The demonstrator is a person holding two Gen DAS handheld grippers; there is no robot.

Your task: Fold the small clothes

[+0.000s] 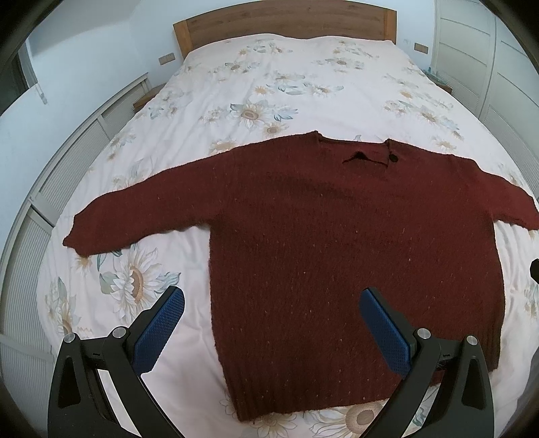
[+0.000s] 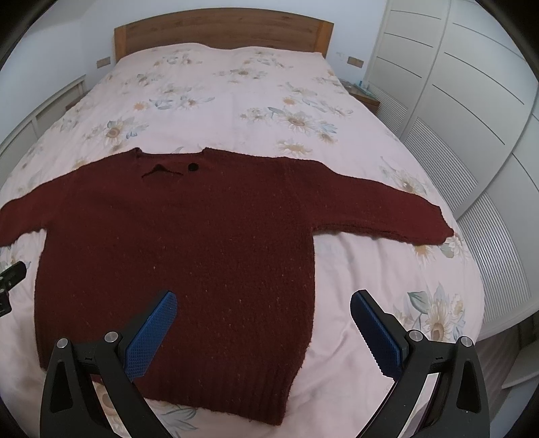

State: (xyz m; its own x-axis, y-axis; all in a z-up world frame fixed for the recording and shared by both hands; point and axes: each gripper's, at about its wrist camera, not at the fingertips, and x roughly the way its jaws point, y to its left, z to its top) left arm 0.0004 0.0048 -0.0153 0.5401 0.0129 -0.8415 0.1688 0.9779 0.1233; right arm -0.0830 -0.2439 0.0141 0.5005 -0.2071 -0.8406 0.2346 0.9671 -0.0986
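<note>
A dark red knitted sweater point(image 1: 320, 236) lies flat on the bed, both sleeves spread out sideways, neck toward the headboard, hem toward me. It also shows in the right wrist view point(image 2: 188, 242). My left gripper point(image 1: 271, 310) is open and empty, held above the sweater's lower left part near its side edge. My right gripper point(image 2: 262, 313) is open and empty, held above the sweater's lower right part. Part of the left gripper point(image 2: 10, 273) shows at the left edge of the right wrist view.
The bed has a pale floral cover point(image 1: 269, 84) and a wooden headboard point(image 1: 283, 20). White louvred cabinets point(image 1: 50, 202) run along the left side. White wardrobe doors point(image 2: 471, 118) stand close on the right, with a small bedside table point(image 2: 365, 94).
</note>
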